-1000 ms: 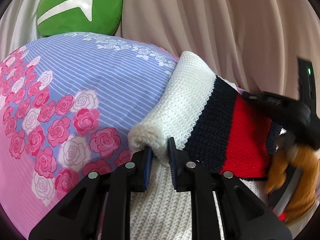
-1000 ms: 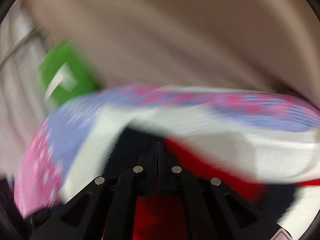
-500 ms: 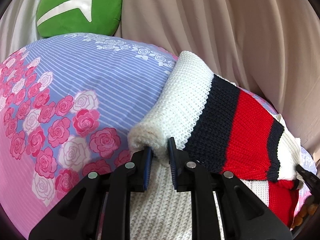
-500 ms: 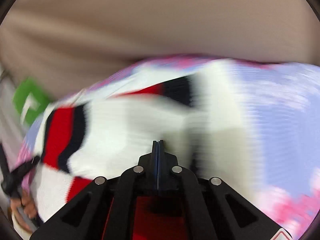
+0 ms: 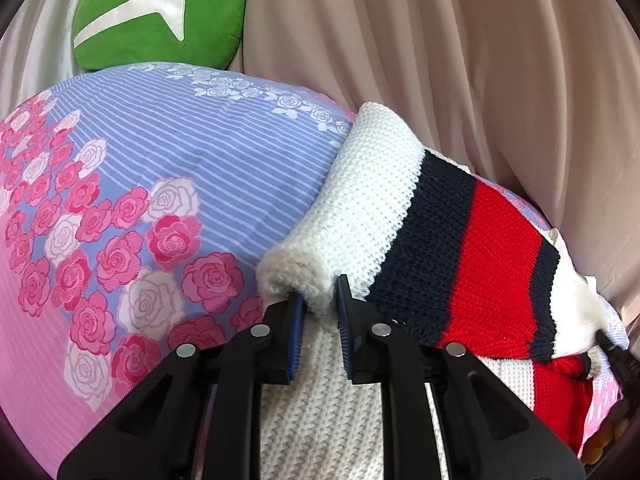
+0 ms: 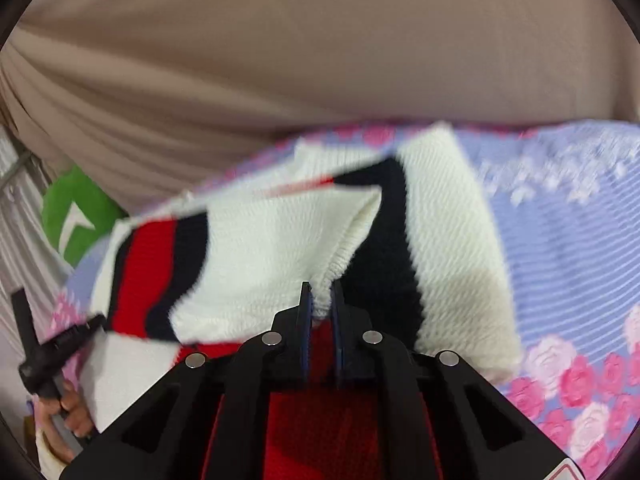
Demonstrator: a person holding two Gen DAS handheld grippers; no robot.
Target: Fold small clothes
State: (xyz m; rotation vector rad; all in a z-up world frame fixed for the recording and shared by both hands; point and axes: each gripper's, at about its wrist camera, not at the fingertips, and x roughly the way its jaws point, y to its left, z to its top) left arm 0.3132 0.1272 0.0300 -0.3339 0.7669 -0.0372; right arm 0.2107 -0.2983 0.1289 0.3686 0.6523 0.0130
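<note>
Left wrist view: left tongs (image 5: 319,300) clenched on the white folded edge of the striped sweater (image 5: 460,248), which lies on the floral bedspread (image 5: 168,184); green cushion (image 5: 160,16) at 11 o'clock. Right wrist view: right tongs (image 6: 320,300) grasping the sweater's white ribbed cuff (image 6: 336,268).

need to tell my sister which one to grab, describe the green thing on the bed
Start at the floral bedspread. At its far edge, against the beige curtain, sits a round green cushion. Its white arrowhead mark sets it apart from the striped knit sweater nearby.
</note>
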